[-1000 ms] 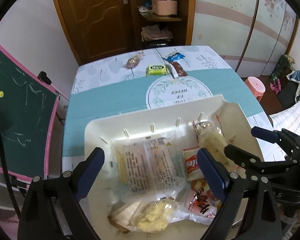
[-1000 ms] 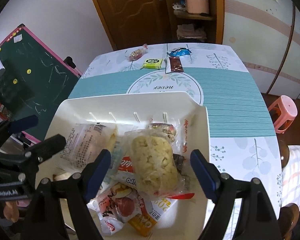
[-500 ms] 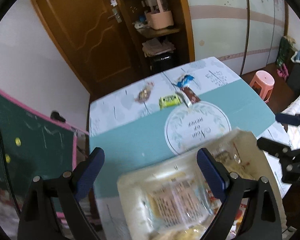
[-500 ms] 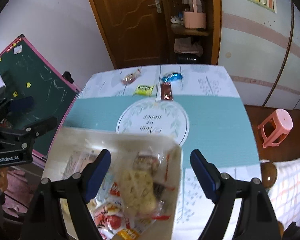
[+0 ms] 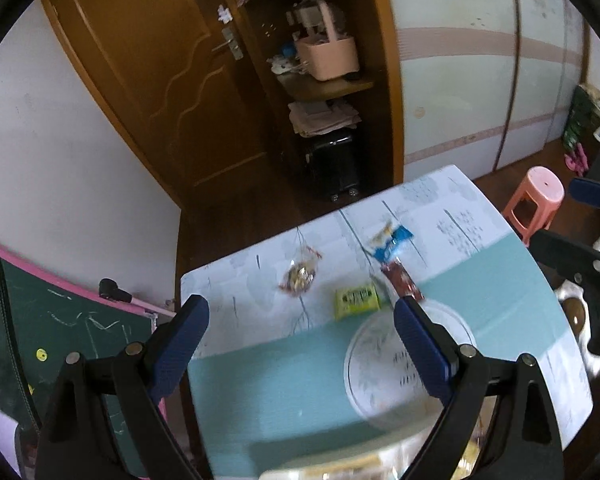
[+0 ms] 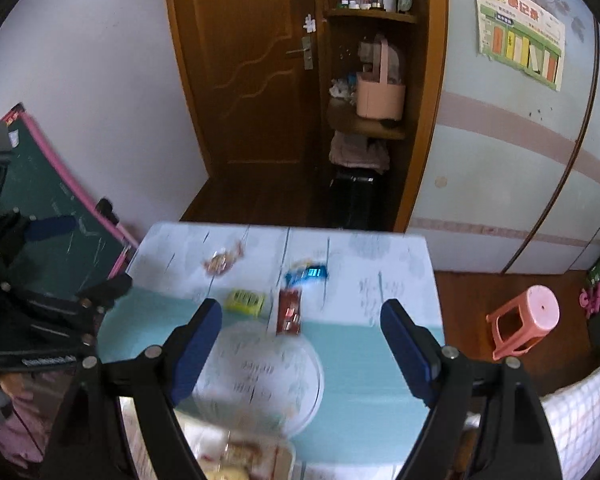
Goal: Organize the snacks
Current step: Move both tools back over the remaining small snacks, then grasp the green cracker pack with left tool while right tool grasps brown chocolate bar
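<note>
Four snacks lie at the far end of the table: a clear-wrapped candy, a green pack, a blue packet and a dark red bar. The white tray of snacks shows only as a blurred strip at the bottom edge. My left gripper hangs open above the table, holding nothing. My right gripper is likewise open with nothing in it, high over the teal cloth.
A round printed emblem marks the teal tablecloth. A green chalkboard leans left of the table. A pink stool stands on the floor to the right. Behind are a wooden door and a shelf with a pink basket.
Both grippers have risen and tilted up away from the tray. The tray slid from mid-view to the bottom edge, and the far snacks now sit between the fingers' sightlines.
</note>
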`<state>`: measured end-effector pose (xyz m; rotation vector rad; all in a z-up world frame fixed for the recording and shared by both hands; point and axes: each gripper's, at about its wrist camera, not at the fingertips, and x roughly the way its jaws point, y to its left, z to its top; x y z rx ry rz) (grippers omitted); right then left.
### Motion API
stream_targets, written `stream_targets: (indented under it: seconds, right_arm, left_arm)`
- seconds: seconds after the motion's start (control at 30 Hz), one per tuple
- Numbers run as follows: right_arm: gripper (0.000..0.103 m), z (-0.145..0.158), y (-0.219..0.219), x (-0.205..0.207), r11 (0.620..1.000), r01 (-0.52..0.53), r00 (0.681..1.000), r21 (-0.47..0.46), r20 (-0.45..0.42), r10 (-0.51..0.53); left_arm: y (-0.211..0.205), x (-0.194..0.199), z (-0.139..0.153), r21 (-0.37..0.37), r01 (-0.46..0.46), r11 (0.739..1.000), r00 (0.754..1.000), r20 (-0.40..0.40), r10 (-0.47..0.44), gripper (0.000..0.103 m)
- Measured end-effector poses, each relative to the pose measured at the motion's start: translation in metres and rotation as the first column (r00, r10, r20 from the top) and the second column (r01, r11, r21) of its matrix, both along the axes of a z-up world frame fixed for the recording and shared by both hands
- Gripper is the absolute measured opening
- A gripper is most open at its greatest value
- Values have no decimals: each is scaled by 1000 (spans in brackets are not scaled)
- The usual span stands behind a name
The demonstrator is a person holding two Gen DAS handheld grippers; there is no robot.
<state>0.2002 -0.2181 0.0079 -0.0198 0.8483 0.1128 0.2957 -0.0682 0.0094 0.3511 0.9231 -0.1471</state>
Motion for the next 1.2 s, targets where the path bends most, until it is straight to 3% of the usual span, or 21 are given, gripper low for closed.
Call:
stream_targets:
  seconds: [0.17,0.27,0.4,0.57,0.87,0.97,1.1,1.2]
  right_arm:
    - [82,-21,2,52,1000,10,998,-19,-59,-11]
    - [82,-63,3,81,999,15,989,-31,-147,-20]
    - [82,-122,1,102,999,33,964,-27,-264,-39]
    - [80,-174,-3,115,999,32,935,-16,-352,-36]
    - [76,-216,-1,127,1000,19,909,9,-416,-13]
    - [76,-224,3,130,1000,10,905,11,-426,-5]
    - [76,-232,15,134,1000,-2,900,28,-436,14]
    - [76,-236,27,140,999,-8,898,39,-439,24]
  left_arm:
    - [-11,58,-48,30,-46,998,995,-89,49,93]
    - [-12,84,-92,41,-83,996,982,-167,89,93]
    - [-7,108,-159,-4,-140,990,941,-312,132,93]
    - [-16,117,-214,-49,-161,986,905,-406,127,93]
    - [-17,127,-261,-117,-209,971,862,-492,127,92]
    - [-10,124,-269,-114,-213,970,867,-480,134,82]
    - [-1,119,-264,-123,-197,973,884,-452,122,59]
    - [10,115,-263,-123,-194,973,885,-449,120,57]
